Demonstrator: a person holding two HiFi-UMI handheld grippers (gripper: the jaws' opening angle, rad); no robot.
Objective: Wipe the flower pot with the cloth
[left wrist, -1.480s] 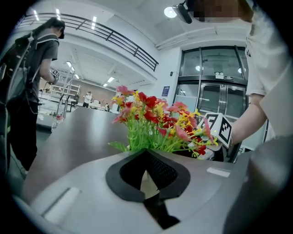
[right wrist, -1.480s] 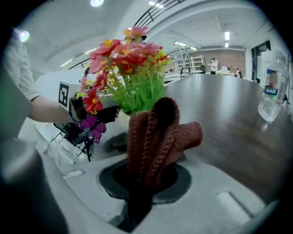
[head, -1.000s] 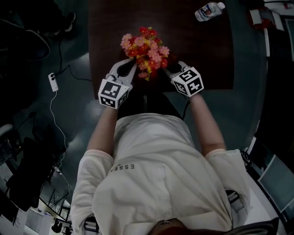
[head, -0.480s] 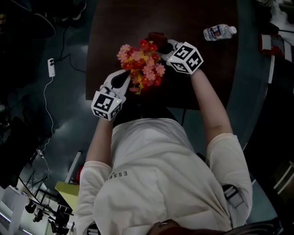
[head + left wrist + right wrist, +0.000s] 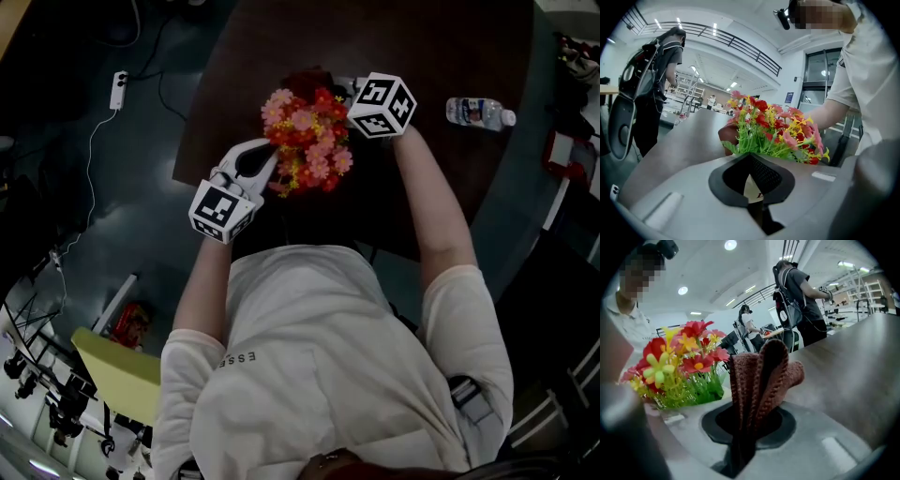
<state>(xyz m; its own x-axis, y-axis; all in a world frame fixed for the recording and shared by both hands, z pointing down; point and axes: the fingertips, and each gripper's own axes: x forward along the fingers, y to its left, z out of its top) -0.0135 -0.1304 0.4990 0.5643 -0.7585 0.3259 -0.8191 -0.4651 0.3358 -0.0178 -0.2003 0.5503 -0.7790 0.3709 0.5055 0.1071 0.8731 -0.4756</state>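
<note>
Here, cloth [image 5: 761,376] in right gripper [image 5: 747,420], beside flower pot [image 5: 752,186].

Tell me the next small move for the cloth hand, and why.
Probably ease the right gripper toward the flower pot until the cloth touches its wall below the flowers. Its fingers are shut on the cloth, which seems to stand beside the blooms, not yet against the pot, while the left gripper grips what looks like its rim.
</note>
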